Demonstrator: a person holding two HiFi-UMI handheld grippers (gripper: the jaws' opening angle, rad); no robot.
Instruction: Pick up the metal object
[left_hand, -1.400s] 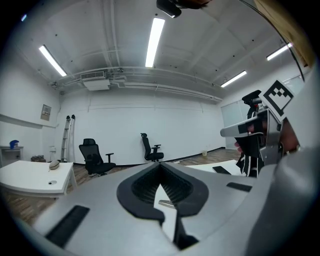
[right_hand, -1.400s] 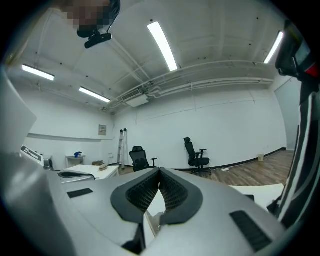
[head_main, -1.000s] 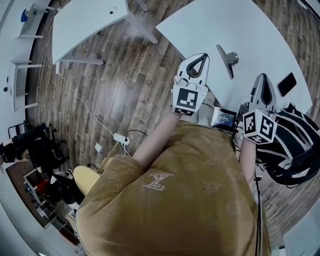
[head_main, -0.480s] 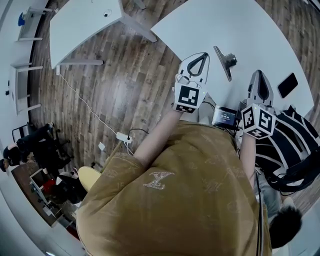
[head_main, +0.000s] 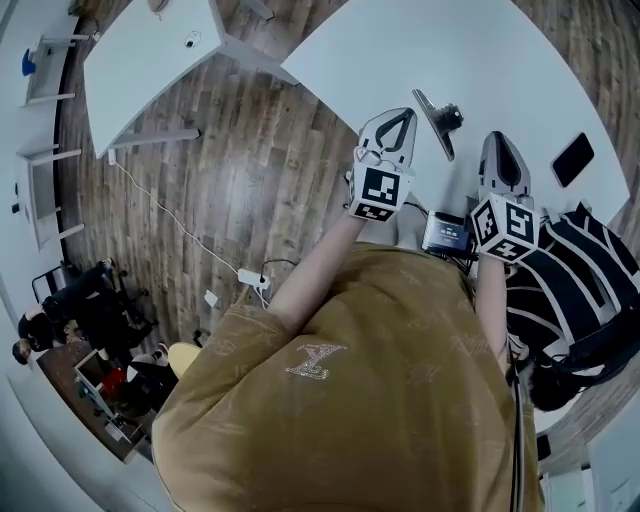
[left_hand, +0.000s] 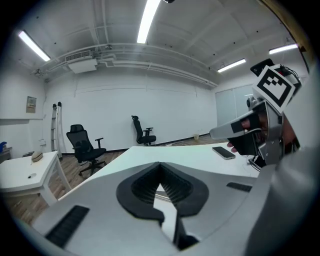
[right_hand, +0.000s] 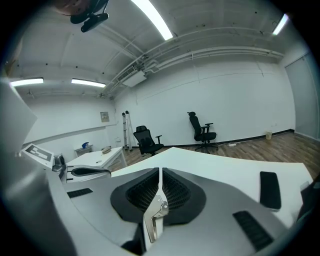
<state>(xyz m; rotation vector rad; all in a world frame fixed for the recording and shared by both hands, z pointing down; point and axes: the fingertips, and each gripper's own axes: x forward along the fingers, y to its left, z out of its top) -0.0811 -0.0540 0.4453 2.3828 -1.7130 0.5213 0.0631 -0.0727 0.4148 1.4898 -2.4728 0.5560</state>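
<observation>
The metal object (head_main: 431, 121), a flat grey bar with a dark knob on one side, lies on the white table (head_main: 500, 60) near its front edge. My left gripper (head_main: 398, 116) is just left of it, jaws shut and empty. My right gripper (head_main: 498, 140) is to the right of the object, also shut with nothing in it. A strip of the bar (left_hand: 163, 196) shows low through the gap of the left gripper (left_hand: 159, 165). In the right gripper view a shiny metal piece (right_hand: 155, 216) shows below the tips of the right gripper (right_hand: 160, 172).
A black phone (head_main: 572, 159) lies on the table to the right. A small device with a lit screen (head_main: 447, 232) sits between my arms, a black-and-white bag (head_main: 570, 290) at my right. A second white table (head_main: 150, 60) and office chairs (left_hand: 86, 147) stand beyond.
The right gripper has moved left and forward, a little closer to the metal object. The left gripper has hardly shifted. Both stay shut.
</observation>
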